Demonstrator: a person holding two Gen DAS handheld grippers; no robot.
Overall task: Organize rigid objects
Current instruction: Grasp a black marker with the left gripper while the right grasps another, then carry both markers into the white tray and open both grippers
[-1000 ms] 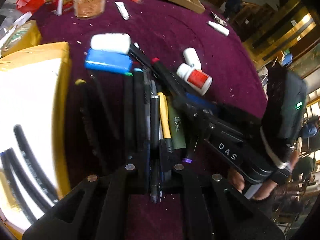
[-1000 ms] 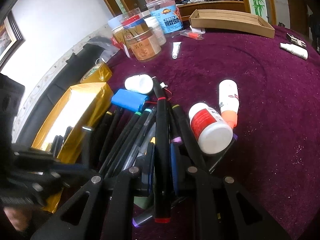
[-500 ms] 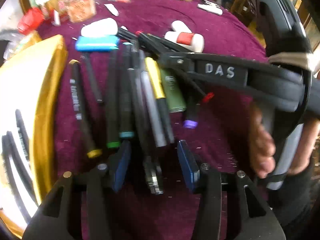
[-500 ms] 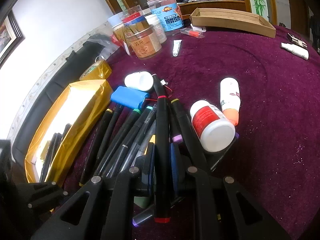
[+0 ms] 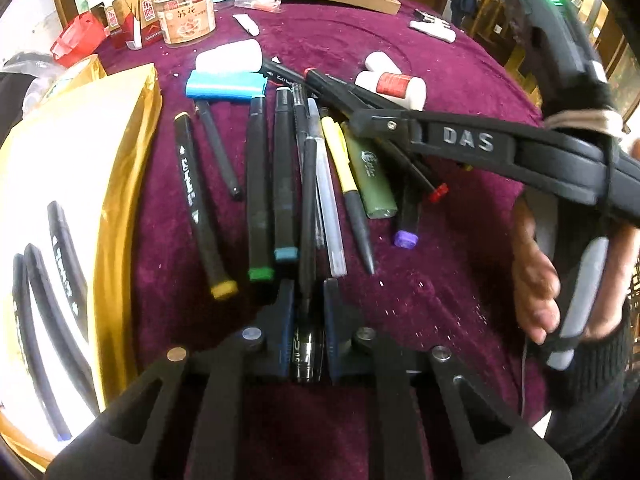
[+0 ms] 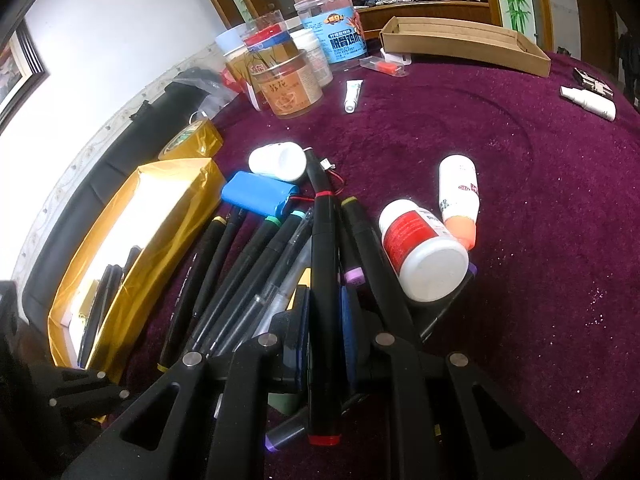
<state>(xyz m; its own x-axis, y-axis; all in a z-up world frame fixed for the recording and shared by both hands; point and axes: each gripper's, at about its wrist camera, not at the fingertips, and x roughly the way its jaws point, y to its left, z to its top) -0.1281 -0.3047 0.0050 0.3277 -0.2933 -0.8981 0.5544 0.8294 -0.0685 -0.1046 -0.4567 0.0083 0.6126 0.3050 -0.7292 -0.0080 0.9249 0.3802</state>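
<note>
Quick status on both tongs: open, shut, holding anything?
Left tongs: closing on a slim black pen.
Right tongs: shut on a black marker with red caps.

maroon tablecloth (image 5: 440,80), gold box (image 5: 132,128), blue battery pack (image 5: 226,85)

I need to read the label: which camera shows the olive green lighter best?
The left wrist view: the green lighter lies in full sight among the pens, logo facing up. In the right wrist view only a dull green scrap shows under that gripper's fingers.

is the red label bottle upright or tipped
Tipped: the red label bottle lies on its side on the cloth, white cap toward the camera.
</note>
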